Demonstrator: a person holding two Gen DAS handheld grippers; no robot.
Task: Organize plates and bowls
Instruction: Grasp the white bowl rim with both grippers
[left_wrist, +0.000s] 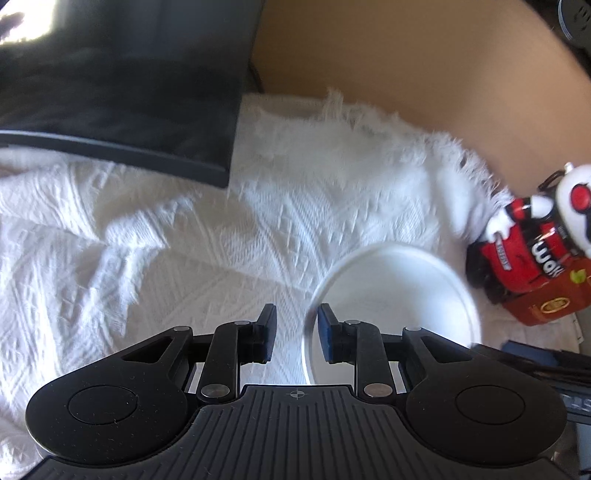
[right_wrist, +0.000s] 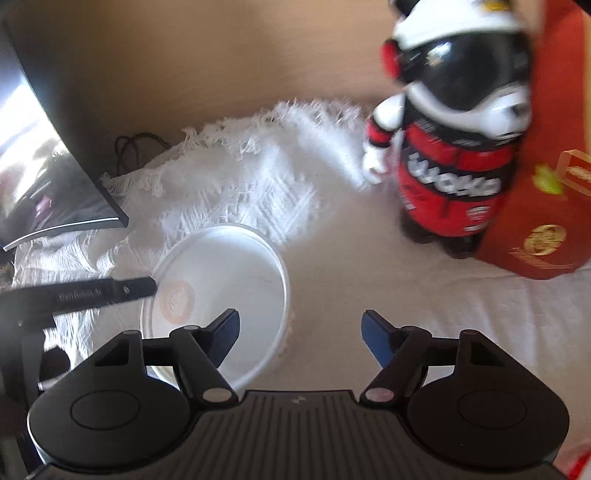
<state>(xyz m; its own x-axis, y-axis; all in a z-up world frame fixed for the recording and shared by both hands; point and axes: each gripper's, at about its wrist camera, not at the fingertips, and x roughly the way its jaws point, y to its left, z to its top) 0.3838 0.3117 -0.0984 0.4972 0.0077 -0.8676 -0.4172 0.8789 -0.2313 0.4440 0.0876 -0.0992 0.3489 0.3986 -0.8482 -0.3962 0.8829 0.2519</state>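
Plate (left_wrist: 395, 310) rim hidden behind left gripper (left_wrist: 296, 334) fingers (left_wrist: 327, 332).

White textured cloth (left_wrist: 155, 236) with fringed edge covers surface, wrinkled at left of left wrist view. Tan wall (left_wrist: 424, 55) fills upper right there, upper centre in right wrist view. Dark curved monitor (left_wrist: 122, 85) upper left in both views, glare of bright light at its top left corner. Black cable (right_wrist: 136, 147) on surface beside monitor edge, against wall. Panda-shaped bottle (right_wrist: 454, 147) in red-black jacket at right, touching red box (right_wrist: 554, 166). Sunlight patch on cloth near fringe, both views blurred.
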